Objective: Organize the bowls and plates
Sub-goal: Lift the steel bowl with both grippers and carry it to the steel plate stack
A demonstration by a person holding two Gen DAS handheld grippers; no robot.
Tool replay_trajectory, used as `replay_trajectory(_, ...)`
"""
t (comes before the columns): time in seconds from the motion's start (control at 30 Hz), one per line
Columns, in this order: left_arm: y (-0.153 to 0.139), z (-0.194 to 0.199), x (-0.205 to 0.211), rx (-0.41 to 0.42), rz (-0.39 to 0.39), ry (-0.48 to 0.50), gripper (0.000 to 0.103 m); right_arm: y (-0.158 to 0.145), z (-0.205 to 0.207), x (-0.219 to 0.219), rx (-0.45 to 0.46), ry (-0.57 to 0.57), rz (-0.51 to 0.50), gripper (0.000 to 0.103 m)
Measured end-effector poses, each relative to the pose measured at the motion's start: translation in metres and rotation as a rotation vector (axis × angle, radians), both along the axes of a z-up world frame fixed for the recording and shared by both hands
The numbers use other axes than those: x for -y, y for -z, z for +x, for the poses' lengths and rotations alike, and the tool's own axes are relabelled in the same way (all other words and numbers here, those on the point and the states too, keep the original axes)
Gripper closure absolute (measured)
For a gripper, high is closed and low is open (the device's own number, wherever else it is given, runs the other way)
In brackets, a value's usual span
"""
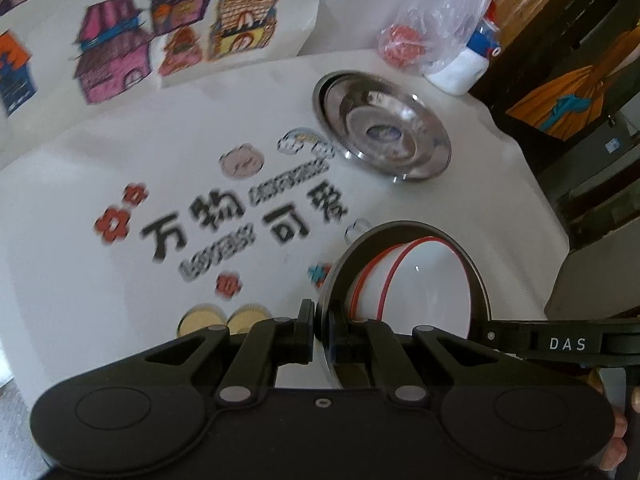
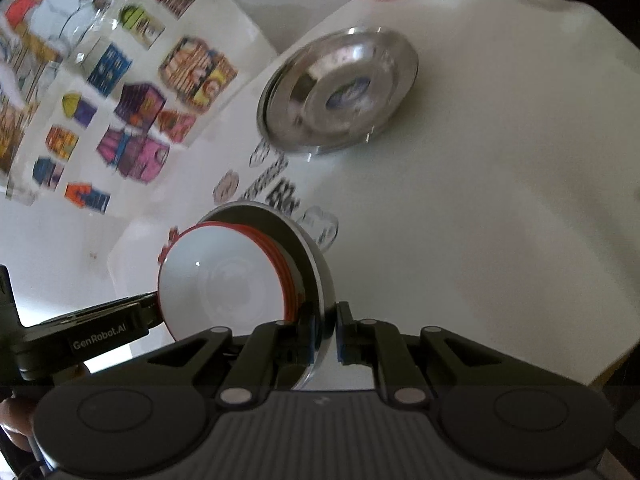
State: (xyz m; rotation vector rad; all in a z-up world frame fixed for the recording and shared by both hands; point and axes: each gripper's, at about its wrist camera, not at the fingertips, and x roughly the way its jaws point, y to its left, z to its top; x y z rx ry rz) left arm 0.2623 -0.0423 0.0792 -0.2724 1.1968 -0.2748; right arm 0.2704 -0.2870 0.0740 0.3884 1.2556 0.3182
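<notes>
Gripping opposite rims of a steel bowl (image 1: 478, 276) with nested white bowls (image 1: 424, 284), both jaws clamped, stack tipped, mouth sideways

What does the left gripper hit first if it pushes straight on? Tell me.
The left gripper is already clamped on the steel bowl holding the white bowls. Beyond that, probably the tablecloth short of the steel plates; depth is unclear.

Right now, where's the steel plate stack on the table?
In both wrist views the steel plate stack lies on the white tablecloth, beyond the held bowls, just short of the plastic bag at the far edge.
</notes>
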Motion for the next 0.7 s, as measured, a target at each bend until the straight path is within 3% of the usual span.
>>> replay_trajectory(0.7,-0.004,0.101,0.039,0.054,-0.038,-0.013,0.099,-0.022,0.090,0.033,0.068,0.066,-0.003,0.092)
